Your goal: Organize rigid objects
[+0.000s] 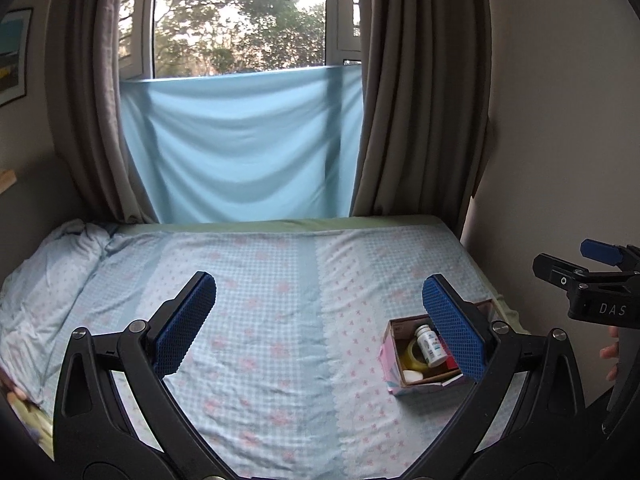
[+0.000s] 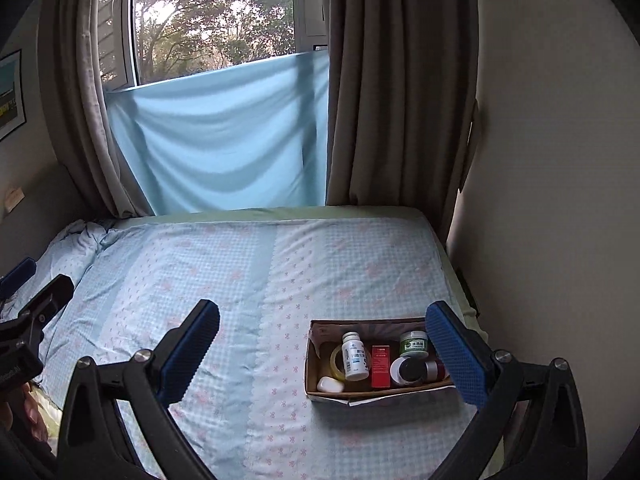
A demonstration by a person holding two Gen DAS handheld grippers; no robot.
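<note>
An open cardboard box (image 2: 312,390) sits on the bed at the right. In it lie a white pill bottle (image 2: 355,356), a yellow tape roll (image 2: 336,362), a red carton (image 2: 380,366), a green-labelled jar (image 2: 414,344), a dark-capped jar (image 2: 410,372) and a small white bar (image 2: 330,385). The box (image 1: 394,372) and the bottle (image 1: 430,346) also show in the left wrist view. My left gripper (image 1: 320,324) is open and empty above the bed, left of the box. My right gripper (image 2: 324,354) is open and empty, its right finger over the box's right end.
The bed (image 2: 240,280) has a light blue patterned sheet, with bunched bedding (image 2: 76,240) at the far left. Brown curtains (image 2: 400,100) and a blue cloth (image 2: 224,140) hang at the window behind. A wall (image 2: 540,200) runs along the right side.
</note>
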